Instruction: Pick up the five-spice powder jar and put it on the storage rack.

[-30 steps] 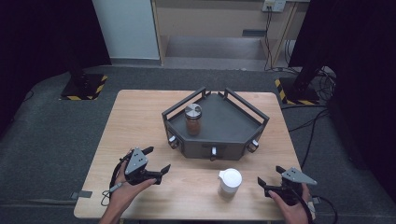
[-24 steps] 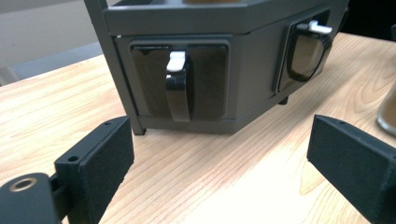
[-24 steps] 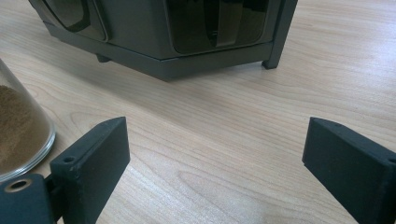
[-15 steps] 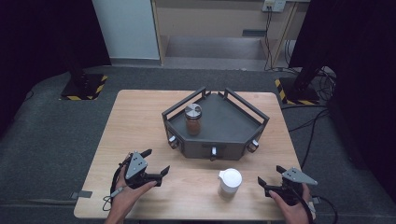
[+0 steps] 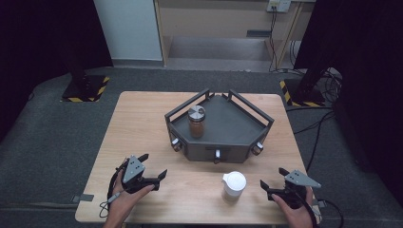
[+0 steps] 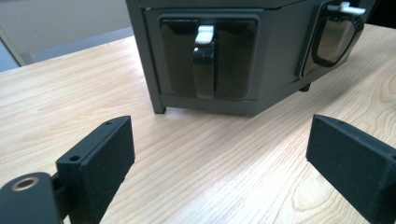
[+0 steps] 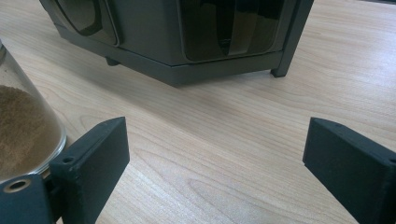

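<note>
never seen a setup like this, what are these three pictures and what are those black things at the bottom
A person sits at a wooden table and holds a hand tool in each hand: a two-jaw gripper. The high view looks down from above; the left gripper is at its lower left, the right gripper at its lower right.

The other two pictures come from small cameras riding on the grippers, looking along their black jaws. Both pairs of jaws stand wide open with nothing between them.

On the table sits a dark grey angular tray stand with a brown-filled jar with a metal lid on top. In front stands a white-lidded jar, seen close up in the right gripper view as glass with brown powder. Nothing is held.
</note>
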`<state>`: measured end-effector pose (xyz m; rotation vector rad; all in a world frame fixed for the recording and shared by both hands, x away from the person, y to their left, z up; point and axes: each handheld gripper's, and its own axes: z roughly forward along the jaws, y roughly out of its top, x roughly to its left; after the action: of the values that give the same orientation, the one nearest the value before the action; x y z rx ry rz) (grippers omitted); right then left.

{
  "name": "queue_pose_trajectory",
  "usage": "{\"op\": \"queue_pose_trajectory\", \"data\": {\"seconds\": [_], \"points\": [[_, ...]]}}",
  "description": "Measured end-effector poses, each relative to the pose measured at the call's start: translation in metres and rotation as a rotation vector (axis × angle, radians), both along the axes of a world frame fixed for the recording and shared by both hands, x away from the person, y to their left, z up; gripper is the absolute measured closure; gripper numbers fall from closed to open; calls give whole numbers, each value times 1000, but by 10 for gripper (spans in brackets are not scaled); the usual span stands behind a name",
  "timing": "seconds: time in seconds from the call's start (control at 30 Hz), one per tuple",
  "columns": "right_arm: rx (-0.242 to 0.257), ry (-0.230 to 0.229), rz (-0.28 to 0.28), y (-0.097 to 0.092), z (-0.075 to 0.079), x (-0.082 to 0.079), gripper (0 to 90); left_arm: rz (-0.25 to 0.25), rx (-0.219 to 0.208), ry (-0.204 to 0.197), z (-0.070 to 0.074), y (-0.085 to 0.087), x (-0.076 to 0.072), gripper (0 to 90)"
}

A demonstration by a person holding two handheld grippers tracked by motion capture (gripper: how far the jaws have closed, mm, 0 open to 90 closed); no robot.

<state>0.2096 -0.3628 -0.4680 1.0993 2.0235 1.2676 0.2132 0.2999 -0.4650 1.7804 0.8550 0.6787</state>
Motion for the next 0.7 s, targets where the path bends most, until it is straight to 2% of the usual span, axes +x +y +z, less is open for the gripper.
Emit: {"op": "queue_pose_trajectory", "data": {"seconds": [0.37,0.7], "points": [[6,-2,-1,-1,0,0,74,-5,41,-13,4,-2,-3,72],[11,-4,-9,-3,0,-1,72,0,52,-16,4,-3,-4,76]]}}
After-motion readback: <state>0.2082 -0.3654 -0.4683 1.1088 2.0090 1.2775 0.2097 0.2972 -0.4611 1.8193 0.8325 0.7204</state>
